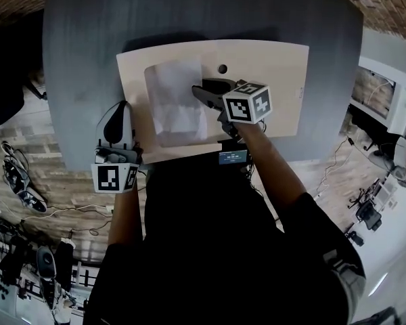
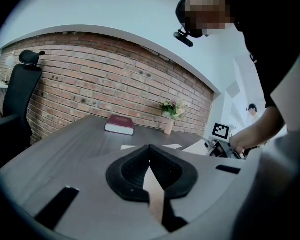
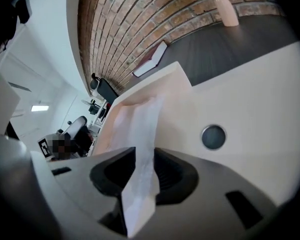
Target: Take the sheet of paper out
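Office, brick wall point(image 2: 90, 79), desk chair point(image 2: 19, 96)

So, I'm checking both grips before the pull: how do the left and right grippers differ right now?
The left gripper is shut on the tan folder, at its left edge; the right gripper is shut on the white sheet. The left gripper sits at the folder's side, the right gripper over its middle. Both are closed on something thin.

A brick wall point(image 2: 100, 79) is seen across the left gripper view's middle; a black office chair point(image 2: 17, 101) is placed at the left edge.
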`<state>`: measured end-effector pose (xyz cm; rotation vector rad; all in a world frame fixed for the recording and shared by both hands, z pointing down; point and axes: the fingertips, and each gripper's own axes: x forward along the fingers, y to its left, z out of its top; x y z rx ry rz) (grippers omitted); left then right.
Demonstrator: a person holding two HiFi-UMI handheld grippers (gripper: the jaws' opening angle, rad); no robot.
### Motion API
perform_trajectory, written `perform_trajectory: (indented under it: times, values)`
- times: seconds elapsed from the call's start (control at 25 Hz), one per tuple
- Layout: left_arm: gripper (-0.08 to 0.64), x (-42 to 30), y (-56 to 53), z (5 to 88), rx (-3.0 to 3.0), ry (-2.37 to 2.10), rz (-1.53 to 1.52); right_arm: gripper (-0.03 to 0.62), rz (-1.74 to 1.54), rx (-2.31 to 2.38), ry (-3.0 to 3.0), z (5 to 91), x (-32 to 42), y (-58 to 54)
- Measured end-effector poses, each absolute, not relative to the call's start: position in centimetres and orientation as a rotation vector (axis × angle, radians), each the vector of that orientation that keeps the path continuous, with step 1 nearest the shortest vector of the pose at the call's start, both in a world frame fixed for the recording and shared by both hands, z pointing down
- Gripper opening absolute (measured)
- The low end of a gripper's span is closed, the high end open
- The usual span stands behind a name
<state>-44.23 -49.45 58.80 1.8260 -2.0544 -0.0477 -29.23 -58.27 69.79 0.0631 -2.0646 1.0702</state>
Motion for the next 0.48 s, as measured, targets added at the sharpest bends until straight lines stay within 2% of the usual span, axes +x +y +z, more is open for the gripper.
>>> perform_trajectory:
  times: [0.04, 0.12, 0.16, 0.48]
  values:
    - [-0.005, -44.2, -49.4, 58.9, 1.825, -2.054, -0.05, 0.11, 1.092, 0.054, -2.063, 69.8, -29.3, -58.2]
    - [-0.005, -44.2, -49.2, 59.0, 1.821, -2.053, -0.054, 0.031, 1.101, 0.028, -2.063, 69.7, -29.5, -58.0]
    - [-0.005, -44.1, -49.0, 59.0, 1.818, -2.052, -0.054, 0.017, 1.095, 0.02, -2.064, 69.6, -29.5, -57.9]
    - [-0.005, -44.5, -48.4, 58.1, 1.83, -2.061, -0.085, 0.003, 1.016, 0.089, -2.082, 69.2, -27.6, -59.2]
